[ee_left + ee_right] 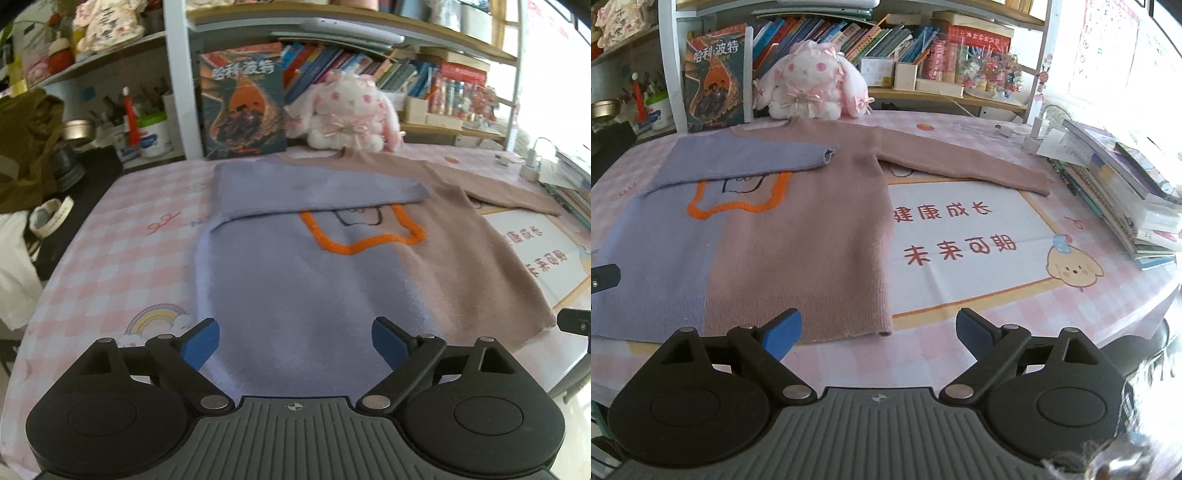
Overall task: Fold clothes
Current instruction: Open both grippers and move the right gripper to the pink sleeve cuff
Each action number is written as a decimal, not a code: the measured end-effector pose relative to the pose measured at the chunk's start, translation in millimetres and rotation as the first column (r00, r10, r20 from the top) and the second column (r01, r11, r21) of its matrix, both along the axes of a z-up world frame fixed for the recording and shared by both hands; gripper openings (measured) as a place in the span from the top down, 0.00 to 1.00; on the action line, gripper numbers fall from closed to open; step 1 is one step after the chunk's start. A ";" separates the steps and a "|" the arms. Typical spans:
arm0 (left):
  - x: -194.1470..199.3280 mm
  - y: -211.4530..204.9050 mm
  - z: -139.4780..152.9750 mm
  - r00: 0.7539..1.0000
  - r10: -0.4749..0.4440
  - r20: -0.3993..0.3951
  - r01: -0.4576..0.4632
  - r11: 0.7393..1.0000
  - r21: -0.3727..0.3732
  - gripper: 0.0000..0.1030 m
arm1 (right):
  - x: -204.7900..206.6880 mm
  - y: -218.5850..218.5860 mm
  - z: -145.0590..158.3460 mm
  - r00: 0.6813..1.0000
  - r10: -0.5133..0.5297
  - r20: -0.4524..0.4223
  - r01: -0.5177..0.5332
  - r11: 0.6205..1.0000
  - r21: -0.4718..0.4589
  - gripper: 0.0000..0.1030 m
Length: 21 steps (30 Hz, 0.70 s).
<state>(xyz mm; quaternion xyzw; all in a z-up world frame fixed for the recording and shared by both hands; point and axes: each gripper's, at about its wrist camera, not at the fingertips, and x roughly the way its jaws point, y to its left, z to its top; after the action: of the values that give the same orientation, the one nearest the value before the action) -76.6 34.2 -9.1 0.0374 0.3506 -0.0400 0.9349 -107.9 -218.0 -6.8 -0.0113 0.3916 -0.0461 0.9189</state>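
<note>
Sweater (798, 236): laid flat on the table (960, 354) — purple sleeve (750, 158) already folded across the chest.
Left tongs (295, 343): spread, empty.
Right tongs (877, 334): spread, empty — brown sleeve (960, 162) judged next.

Near table edge (849, 365) bare, open to approach. Sweater (798, 236) fills the middle; plush rabbit (812, 85) behind, book stack (1126, 192) right.

Both wrist cams look down-forward over near table edge (923, 369) toward shelves; left over sweater (295, 295) hem, right beside it; sweater, plush rabbit (809, 85) shared.
</note>
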 end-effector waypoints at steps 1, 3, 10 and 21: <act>0.9 -2.3 -0.2 1.000 -0.008 0.000 0.008 1.000 0.000 0.10 | -0.9 -0.6 0.5 1.000 -0.005 0.002 0.005 1.000 -0.003 0.12; 3.1 -7.5 -1.3 1.000 -0.024 -0.003 0.024 1.000 0.002 0.10 | -1.5 -2.8 0.8 1.000 -0.014 0.002 0.014 1.000 -0.006 0.12; 15.8 -26.3 -5.1 0.999 -0.049 -0.017 0.049 0.999 0.001 0.10 | 1.4 -17.2 -1.1 0.999 -0.038 -0.003 0.038 0.999 -0.011 0.12; 49.7 -90.0 -14.0 0.999 -0.007 -0.044 0.008 0.999 0.036 0.10 | 36.5 -73.6 -12.7 1.000 -0.024 -0.010 0.024 1.000 0.020 0.11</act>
<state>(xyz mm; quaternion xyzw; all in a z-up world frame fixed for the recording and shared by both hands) -27.0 -55.8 -23.1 0.0549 0.3714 -0.0379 0.9261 -71.5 -291.7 -19.5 0.0024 0.3968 -0.0532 0.9164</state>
